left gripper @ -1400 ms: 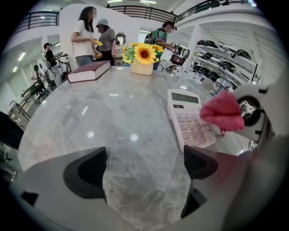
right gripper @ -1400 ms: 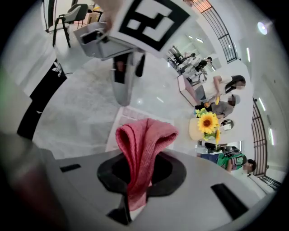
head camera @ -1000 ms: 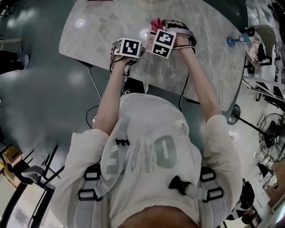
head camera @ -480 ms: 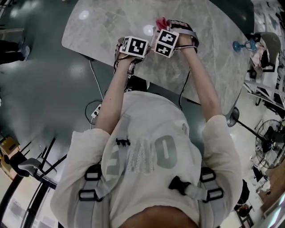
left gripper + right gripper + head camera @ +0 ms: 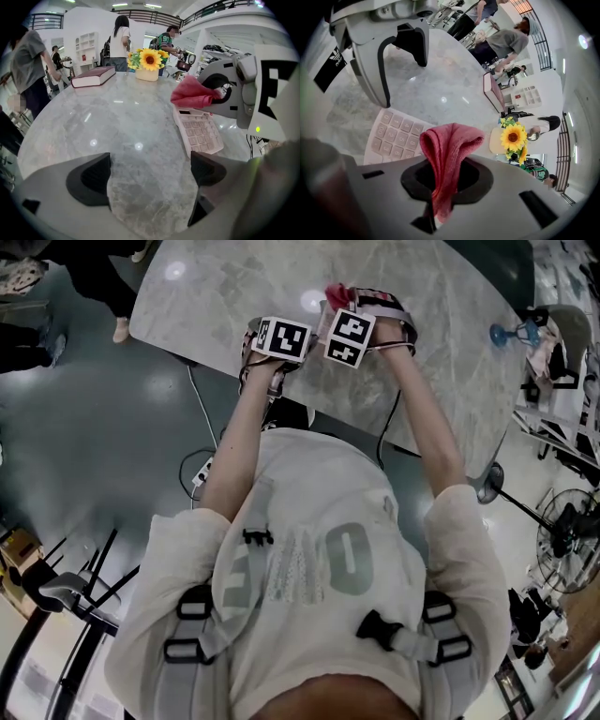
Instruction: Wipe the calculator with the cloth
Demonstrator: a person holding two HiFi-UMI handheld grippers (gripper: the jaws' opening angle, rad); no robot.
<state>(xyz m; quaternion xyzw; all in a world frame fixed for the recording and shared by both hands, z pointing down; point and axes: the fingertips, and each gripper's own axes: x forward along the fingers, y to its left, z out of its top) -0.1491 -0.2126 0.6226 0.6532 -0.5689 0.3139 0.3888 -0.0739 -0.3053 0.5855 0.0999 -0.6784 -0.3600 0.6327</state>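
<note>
A pale pink calculator lies flat on the marble table; in the right gripper view the calculator sits just below the jaws. My right gripper is shut on a folded red cloth, which hangs above the calculator's far end. The left gripper view shows that cloth and the right gripper over the calculator. My left gripper is open with nothing between its jaws, low over the table beside the calculator's left. In the head view both grippers sit side by side and the cloth peeks out beyond them.
A dark red book and a sunflower pot stand at the table's far side. A blue object is near the right table edge. Several people stand beyond the table. Cables run across the floor.
Both grippers have shifted slightly farther over the table and stay side by side. The right gripper still holds the cloth.
</note>
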